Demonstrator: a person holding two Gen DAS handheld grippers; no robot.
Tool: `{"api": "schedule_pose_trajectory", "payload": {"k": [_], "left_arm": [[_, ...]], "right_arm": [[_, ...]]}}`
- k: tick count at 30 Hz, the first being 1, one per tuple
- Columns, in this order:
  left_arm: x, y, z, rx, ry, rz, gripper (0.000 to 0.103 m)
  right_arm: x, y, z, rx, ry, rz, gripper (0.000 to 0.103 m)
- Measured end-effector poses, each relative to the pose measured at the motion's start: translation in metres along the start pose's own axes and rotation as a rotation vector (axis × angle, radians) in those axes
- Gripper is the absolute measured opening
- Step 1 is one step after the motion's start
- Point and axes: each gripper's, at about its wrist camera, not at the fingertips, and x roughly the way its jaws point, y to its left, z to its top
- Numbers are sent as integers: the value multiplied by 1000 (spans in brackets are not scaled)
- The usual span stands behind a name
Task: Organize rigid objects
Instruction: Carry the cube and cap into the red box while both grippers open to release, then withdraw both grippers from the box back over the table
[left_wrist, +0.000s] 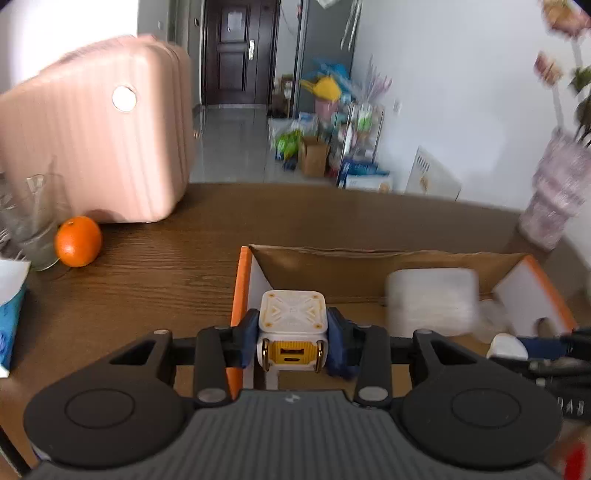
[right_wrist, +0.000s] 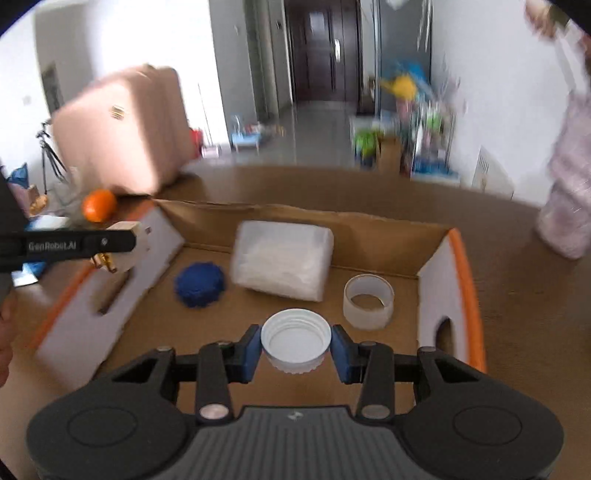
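1. My left tongs (left_wrist: 291, 345) clench the white-and-yellow charger cube (left_wrist: 291, 325) above the left end of the cardboard box (right_wrist: 369, 229) on the desk (left_wrist: 147, 266); if the grip is shallow, the cube could slip onto the box's left flap.
2. My right tongs (right_wrist: 295, 350) pinch the white lid (right_wrist: 295, 341) over the box floor (near the tape roll (right_wrist: 368, 302)); a careless release could let it roll.
3. Readable writing: "GenRobot.AI" on the left tongs' side.

Left gripper (left_wrist: 291, 345) clamped, angled downward; right gripper (right_wrist: 295, 349) beside it, likewise pinched and tilted down.
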Motion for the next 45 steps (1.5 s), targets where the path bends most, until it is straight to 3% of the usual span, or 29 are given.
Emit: {"api": "schedule_pose_trajectory", "payload": {"k": [2, 4, 5, 6, 11, 12, 16, 19, 21, 25, 31, 39, 43, 45], "left_arm": [[13, 0, 1, 6, -15, 2, 40], [15, 0, 0, 25, -14, -10, 47], [15, 0, -1, 25, -16, -27, 50], [12, -2, -3, 28, -21, -34, 55], [13, -2, -5, 33, -22, -59, 69], [12, -2, -5, 35, -22, -72, 74], [-6, -5, -9, 57, -109, -57, 79], [-32, -6, -9, 76, -101, -41, 85], [-59, -7, -12, 104, -117, -34, 87], [-123, -3, -25, 154, -185, -7, 94], [-211, 7, -70, 166, -276, 6, 100], [-308, 10, -168, 250, -458, 26, 103], [-332, 3, -238, 274, -564, 155, 103], [-340, 2, -267, 271, -577, 151, 103]], "right_arm": [[25, -8, 11, 24, 50, -26, 40], [41, -12, 14, 26, 74, -60, 52], [46, -14, 15, 42, 78, -73, 64], [47, -18, 14, 70, 75, -66, 67], [50, -37, 4, 186, 62, 17, 68], [49, -38, 1, 187, 66, 19, 68], [42, -26, 5, 145, 16, -20, 69], [20, -16, 3, 127, -44, -94, 74], [-6, -4, -2, 90, -100, -143, 90], [-66, 16, -14, 11, -184, -167, 90], [-156, 39, -55, -24, -289, -195, 95], [-236, 82, -155, -69, -420, -211, 100], [-264, 103, -212, -49, -488, -197, 103], [-274, 114, -241, -39, -514, -193, 103]]}}
